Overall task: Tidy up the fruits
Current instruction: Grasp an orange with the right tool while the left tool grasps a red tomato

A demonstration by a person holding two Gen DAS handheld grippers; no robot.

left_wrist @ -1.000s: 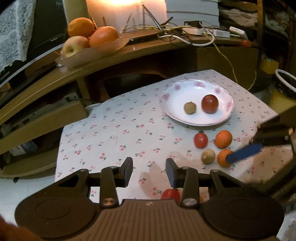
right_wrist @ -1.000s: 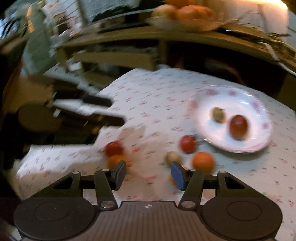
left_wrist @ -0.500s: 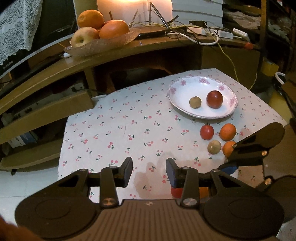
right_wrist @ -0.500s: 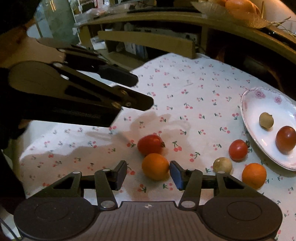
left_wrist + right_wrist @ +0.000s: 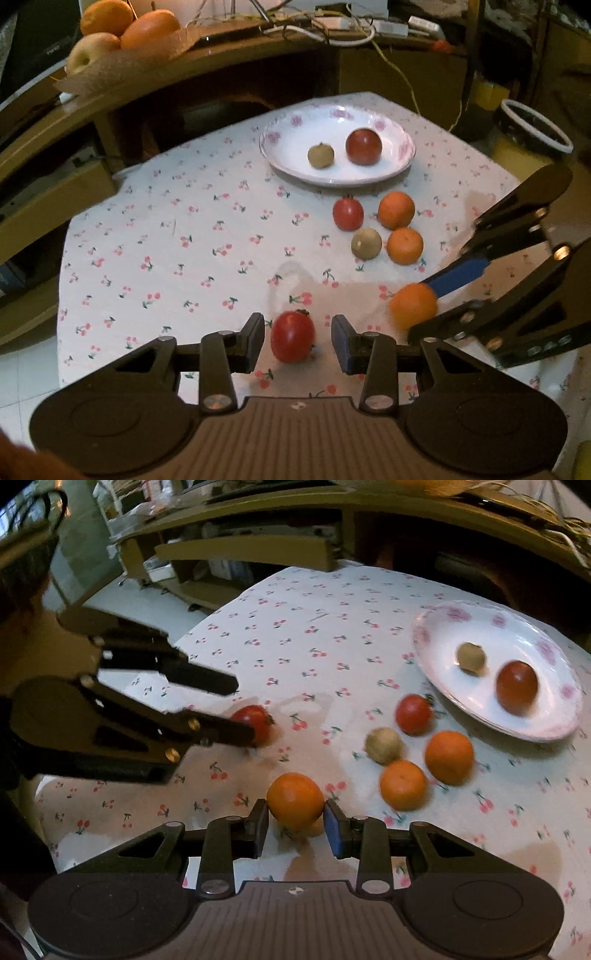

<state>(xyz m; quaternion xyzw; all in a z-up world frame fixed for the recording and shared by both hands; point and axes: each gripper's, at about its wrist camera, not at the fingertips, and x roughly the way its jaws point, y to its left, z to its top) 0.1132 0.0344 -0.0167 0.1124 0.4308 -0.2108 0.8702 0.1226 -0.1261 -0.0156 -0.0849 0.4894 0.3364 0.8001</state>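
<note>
Both wrist views face the plate [image 5: 337, 176] closely.

Support surface: a table [image 5: 177, 236] covered by a white cloth printed with small red cherries. The white plate [image 5: 288, 162] with pink floral rim rests directly on the cloth and serves as reference.

Just in front of the plate lie four fruits in a tight cluster: a red tomato [image 5: 348, 213], an orange [image 5: 396, 210], a tan round fruit [image 5: 366, 243] and a second orange [image 5: 405, 246]. Well forward of the plate, near the table's front edge, are a larger tomato [image 5: 292, 341] and a third orange [image 5: 413, 305]; whether this orange touches the cloth cannot be told.
</note>
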